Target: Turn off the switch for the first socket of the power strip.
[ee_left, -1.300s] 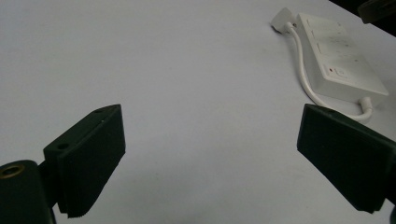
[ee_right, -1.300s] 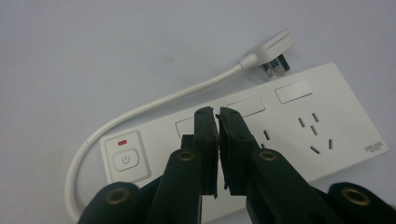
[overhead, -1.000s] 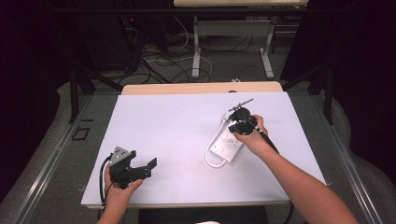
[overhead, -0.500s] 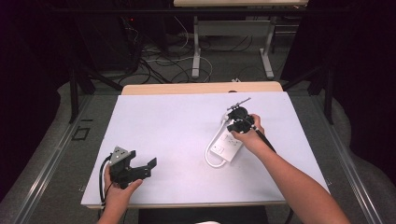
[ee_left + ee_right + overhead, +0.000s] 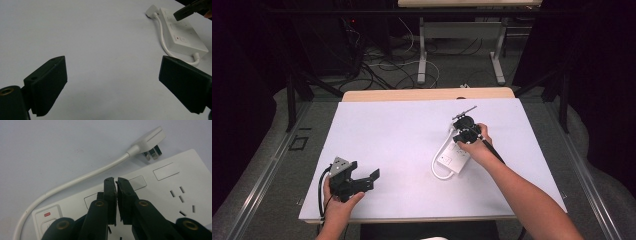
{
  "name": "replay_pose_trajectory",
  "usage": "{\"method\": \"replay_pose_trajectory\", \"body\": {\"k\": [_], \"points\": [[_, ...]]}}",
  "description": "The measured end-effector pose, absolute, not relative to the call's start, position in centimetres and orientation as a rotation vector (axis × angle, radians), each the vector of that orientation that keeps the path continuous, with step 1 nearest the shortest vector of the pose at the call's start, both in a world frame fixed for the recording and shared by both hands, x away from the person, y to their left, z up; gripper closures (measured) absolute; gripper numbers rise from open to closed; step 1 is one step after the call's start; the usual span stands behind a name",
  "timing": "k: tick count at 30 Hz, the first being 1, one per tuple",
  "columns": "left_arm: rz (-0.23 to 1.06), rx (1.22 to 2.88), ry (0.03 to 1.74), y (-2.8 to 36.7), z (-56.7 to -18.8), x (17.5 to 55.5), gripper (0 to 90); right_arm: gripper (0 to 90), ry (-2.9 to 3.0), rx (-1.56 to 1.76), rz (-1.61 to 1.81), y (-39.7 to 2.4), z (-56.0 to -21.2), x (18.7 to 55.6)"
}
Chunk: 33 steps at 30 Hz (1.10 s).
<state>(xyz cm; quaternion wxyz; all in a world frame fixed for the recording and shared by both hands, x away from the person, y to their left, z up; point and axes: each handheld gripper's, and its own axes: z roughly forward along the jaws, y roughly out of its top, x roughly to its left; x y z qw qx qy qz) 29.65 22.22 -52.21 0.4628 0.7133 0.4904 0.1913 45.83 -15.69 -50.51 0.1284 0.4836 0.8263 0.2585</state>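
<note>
— Where is the power strip?

— The white power strip (image 5: 453,158) lies flat on the white desk (image 5: 397,135), toward the right side, set at a slant. Its white cord (image 5: 436,170) loops out from the near end and runs along the strip's left side, and its plug (image 5: 150,138) lies on the desk just beside the far end, prongs showing.

— And the right tongs?

— The right tongs (image 5: 116,181) are pressed together, the two black jaws meeting with nothing between them. Their tips sit right over the top face of the power strip, close to one of the blank rectangular covers; I cannot tell whether they actually touch it. In the right gripper view a switch with a small red mark (image 5: 46,214) sits at the strip's lower left end.

— What about the left tongs?

— The left tongs (image 5: 112,85) are spread wide and hold nothing, only bare desk between the jaws. They sit low at the near left corner of the desk, well apart from the power strip, pointing toward it.
</note>
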Motion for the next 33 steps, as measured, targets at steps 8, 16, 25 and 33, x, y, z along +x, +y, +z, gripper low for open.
{"method": "replay_pose_trajectory", "body": {"k": [8,16,25,33], "points": [[0.469,1.756,1.208,22.28,-52.20,29.66,8.1,86.1,2.421,1.394,0.740,-15.59,-50.94,46.12],[0.472,1.756,1.208,22.33,-52.20,29.67,8.2,85.9,2.416,1.406,0.735,-15.44,-51.24,46.31],[0.472,1.755,1.209,22.34,-52.21,29.68,8.3,85.9,2.417,1.401,0.766,-15.17,-51.44,46.43],[0.469,1.752,1.213,22.33,-52.17,29.62,8.3,85.6,2.426,1.420,0.764,-15.10,-51.45,46.37]]}}
